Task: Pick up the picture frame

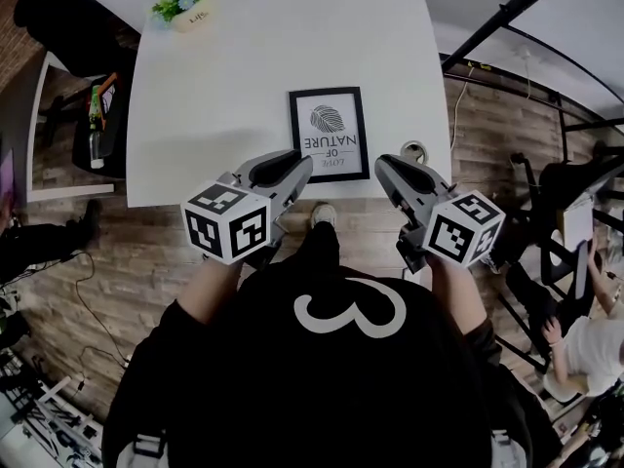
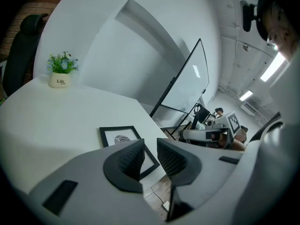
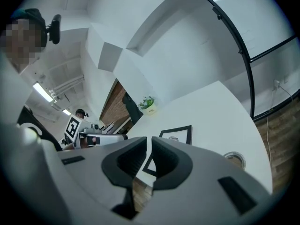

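Picture frame (image 1: 329, 134) is lying flat on the white table (image 1: 224, 86), close to the near edge and toward the table's 5 o'clock corner. It has a thin black border around a white print with a dark fingerprint-like oval, and its lettering is facing away from the wearer, so it reads upside down in the head view.

At the frame's 7 o'clock, the left gripper (image 1: 297, 164) is pointing in toward the lower left corner. Its claw is released: the jaws are standing apart with a clear gap, nothing is sitting between them, and the frame is showing beyond the gap.

At the frame's 4 o'clock, the right gripper (image 1: 385, 169) is pointing in from the other side. Its jaws are standing barely apart, showing only a thin slit, and they are gripping nothing.

A small round metal fitting (image 1: 413, 151) is sitting in the tabletop at the frame's 3 o'clock. A potted plant (image 1: 183, 3) is standing at the table's 11 o'clock corner, well apart from the frame. Wooden flooring (image 1: 127, 252) is showing around the table.
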`<state>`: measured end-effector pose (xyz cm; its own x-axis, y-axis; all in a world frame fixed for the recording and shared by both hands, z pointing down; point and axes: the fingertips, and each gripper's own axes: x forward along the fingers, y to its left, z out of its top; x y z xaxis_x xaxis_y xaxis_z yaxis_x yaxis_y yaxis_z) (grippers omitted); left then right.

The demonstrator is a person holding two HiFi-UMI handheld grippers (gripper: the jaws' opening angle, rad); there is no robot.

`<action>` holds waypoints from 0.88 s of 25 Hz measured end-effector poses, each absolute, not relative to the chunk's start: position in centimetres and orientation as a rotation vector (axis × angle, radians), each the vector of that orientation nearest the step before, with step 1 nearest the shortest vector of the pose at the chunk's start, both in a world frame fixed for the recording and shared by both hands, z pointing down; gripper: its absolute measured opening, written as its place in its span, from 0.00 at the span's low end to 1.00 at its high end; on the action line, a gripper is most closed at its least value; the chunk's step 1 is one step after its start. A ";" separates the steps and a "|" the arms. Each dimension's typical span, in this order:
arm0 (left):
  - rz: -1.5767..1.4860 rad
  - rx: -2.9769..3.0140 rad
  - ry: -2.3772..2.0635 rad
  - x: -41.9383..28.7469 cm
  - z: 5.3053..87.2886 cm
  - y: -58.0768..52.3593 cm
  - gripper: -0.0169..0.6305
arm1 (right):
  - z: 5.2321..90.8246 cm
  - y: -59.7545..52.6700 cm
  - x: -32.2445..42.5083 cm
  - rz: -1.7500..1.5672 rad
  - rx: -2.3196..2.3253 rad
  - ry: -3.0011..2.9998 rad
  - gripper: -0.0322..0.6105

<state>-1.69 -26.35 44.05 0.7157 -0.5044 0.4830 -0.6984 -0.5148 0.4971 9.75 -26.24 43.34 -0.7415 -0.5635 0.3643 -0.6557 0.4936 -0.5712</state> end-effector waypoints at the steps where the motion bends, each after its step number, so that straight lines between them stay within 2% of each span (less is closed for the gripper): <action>1: 0.379 2.223 -0.917 -1.9 44.3 -26.6 0.14 | 43.5 -26.6 9.8 1.086 1.073 -2.595 0.09; 13: 0.473 2.129 -0.927 -2.8 48.6 -29.2 0.22 | 46.5 -29.7 9.5 1.116 1.062 -2.519 0.10; 17: 0.469 2.089 -0.923 -3.2 49.8 -29.5 0.23 | 47.6 -29.8 8.6 1.120 1.001 -2.503 0.21; 22: 0.496 2.057 -0.929 -3.5 51.1 -29.9 0.24 | 49.3 -30.8 8.8 1.094 1.034 -2.443 0.21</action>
<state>-3.46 -29.86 51.15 0.6524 -0.4407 0.6165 -0.7575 -0.4040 0.5128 8.85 -30.81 49.34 -0.7083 -0.4999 0.4983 -0.7047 0.4596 -0.5405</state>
